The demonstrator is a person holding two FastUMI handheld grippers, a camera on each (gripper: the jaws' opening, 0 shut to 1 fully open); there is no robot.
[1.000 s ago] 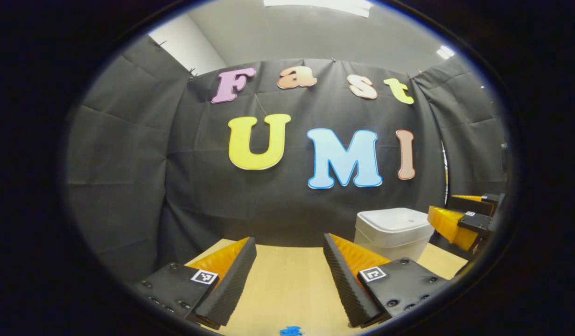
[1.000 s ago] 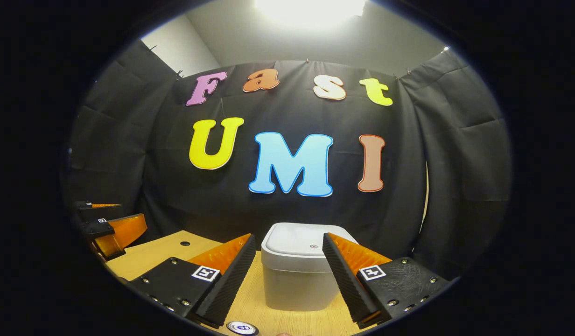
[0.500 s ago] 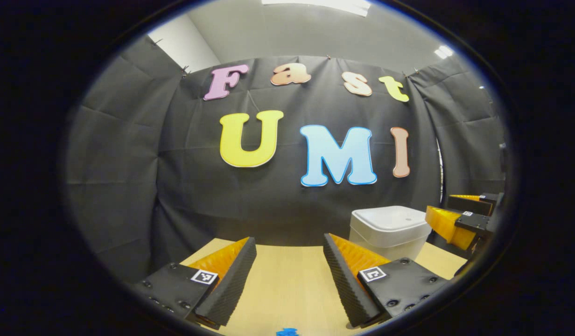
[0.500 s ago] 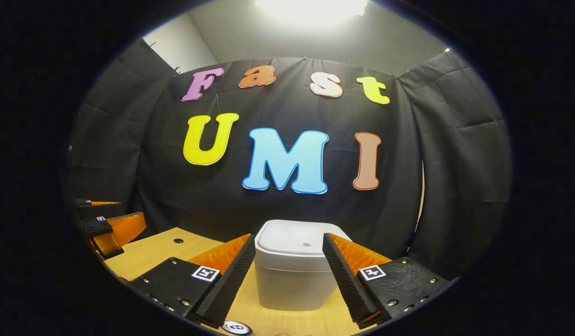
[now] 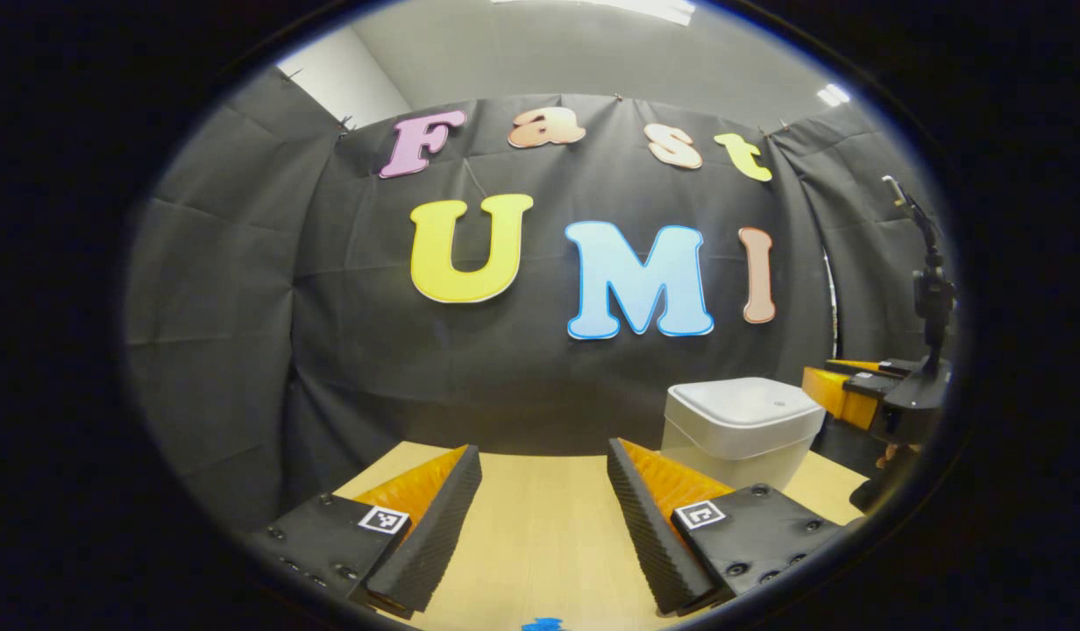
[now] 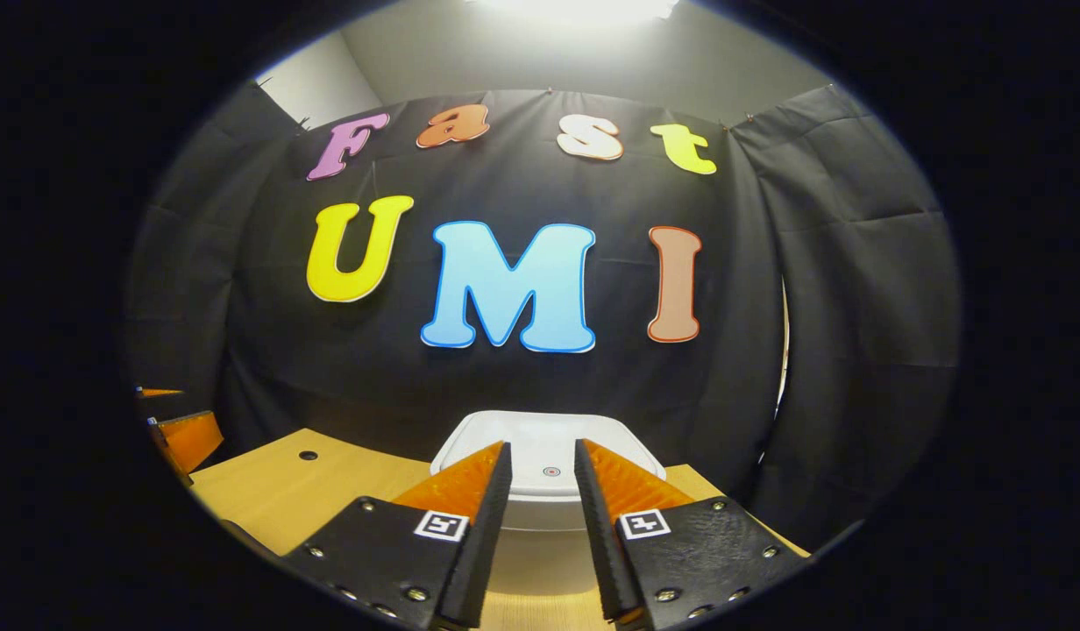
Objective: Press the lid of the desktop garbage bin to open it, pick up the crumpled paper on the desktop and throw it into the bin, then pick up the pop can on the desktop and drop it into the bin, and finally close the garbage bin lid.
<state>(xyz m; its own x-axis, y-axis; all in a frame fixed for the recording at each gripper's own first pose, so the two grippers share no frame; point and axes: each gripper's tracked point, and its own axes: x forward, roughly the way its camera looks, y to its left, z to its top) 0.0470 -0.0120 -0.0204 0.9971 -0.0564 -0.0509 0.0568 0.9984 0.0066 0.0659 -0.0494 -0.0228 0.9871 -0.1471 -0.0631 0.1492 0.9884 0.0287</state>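
Bin: white, lid down, contents hidden, on the table.
My right tongs: narrowed, empty, above the bin.
My left tongs: wide, empty, left of the bin.

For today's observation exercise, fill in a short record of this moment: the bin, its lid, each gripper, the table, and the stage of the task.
bin: white square plastic garbage bin standing on the light wooden table
lid: shut, flat, with a small round button near its front
right gripper: right gripper above the lid, fingers narrowed but apart, nothing between them, button in the gap
left gripper: left gripper open over bare table, to the left of the bin
stage: lid not yet pressed open
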